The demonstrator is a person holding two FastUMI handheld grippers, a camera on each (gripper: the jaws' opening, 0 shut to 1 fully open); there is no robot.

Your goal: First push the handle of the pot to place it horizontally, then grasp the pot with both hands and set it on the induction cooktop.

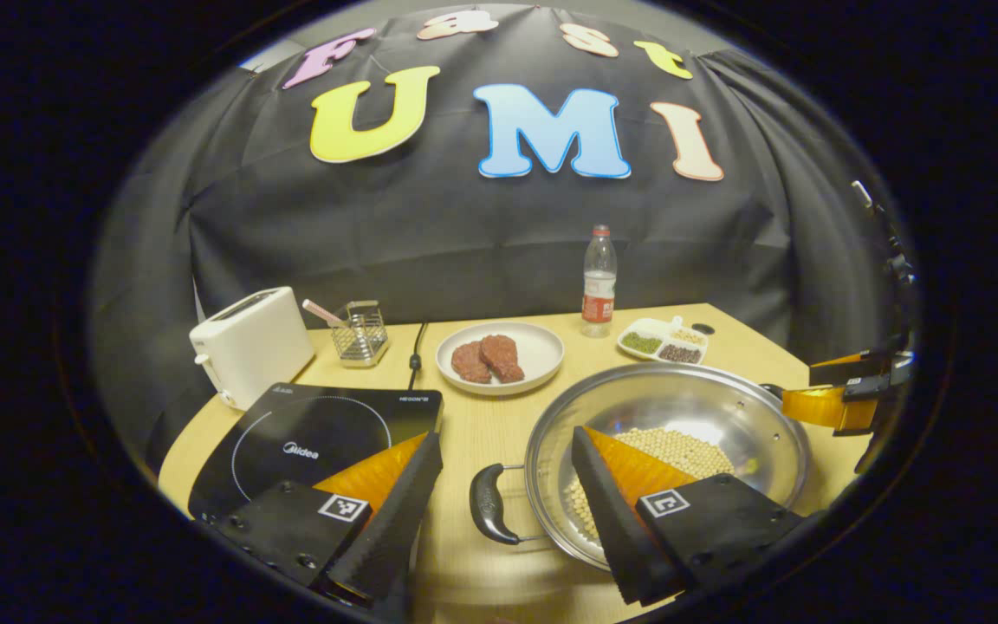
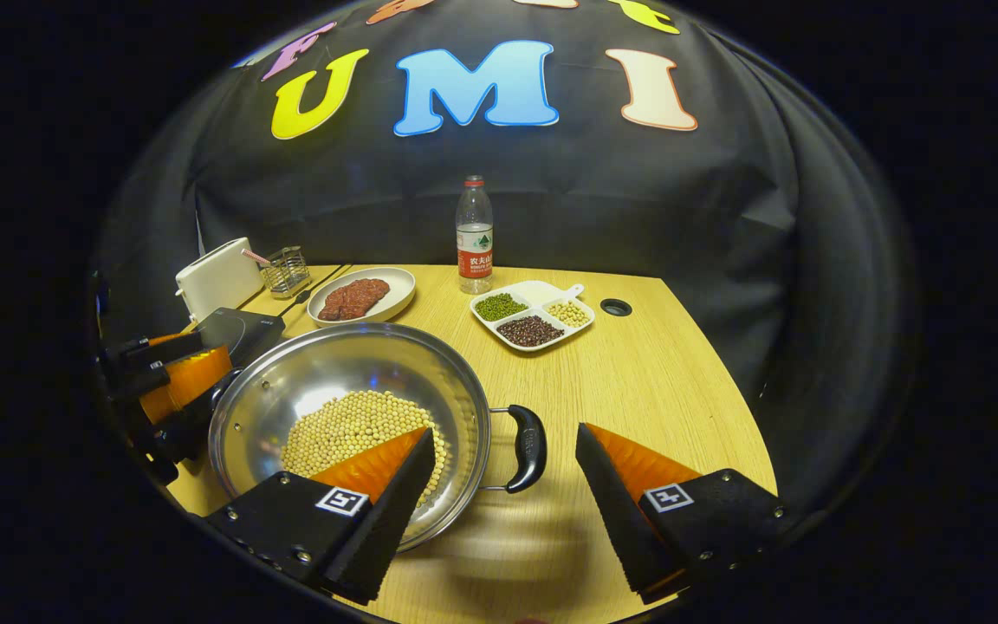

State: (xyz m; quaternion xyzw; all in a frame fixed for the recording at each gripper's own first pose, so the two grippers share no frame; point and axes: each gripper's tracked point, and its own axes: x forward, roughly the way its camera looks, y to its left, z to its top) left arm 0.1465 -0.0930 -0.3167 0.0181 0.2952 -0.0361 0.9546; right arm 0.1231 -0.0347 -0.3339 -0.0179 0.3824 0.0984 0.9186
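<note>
The surface [image 2: 655,373] is a pale wooden top, and all the things stand on it. The biggest thing is the pot [image 2: 352,381], a wide, shallow pan of shiny steel; it stands near the front edge, just beside the induction cooktop [image 1: 308,433] and not on it. Many small yellow beans [image 2: 352,425] lie in its bottom. It has two black loop handles on thin wire arms. In the right gripper view, one handle [image 2: 528,448] points to the right side. In the left gripper view, the other handle [image 1: 489,503] points to the left, towards the cooktop.

The cooktop is a flat black glass plate with a thin white circle on it. Behind it stands a white toaster [image 1: 249,345].

The left hand-held gripper [image 1: 506,485] is spread wide, with the near handle in the gap between its fingers; neither finger touches it. The right hand-held gripper [image 2: 506,464] is also spread wide around its handle, without contact.

Farther back are a white plate [image 1: 527,354] with red meat, a divided dish [image 2: 542,299] of beans and a water bottle [image 2: 474,234].
</note>
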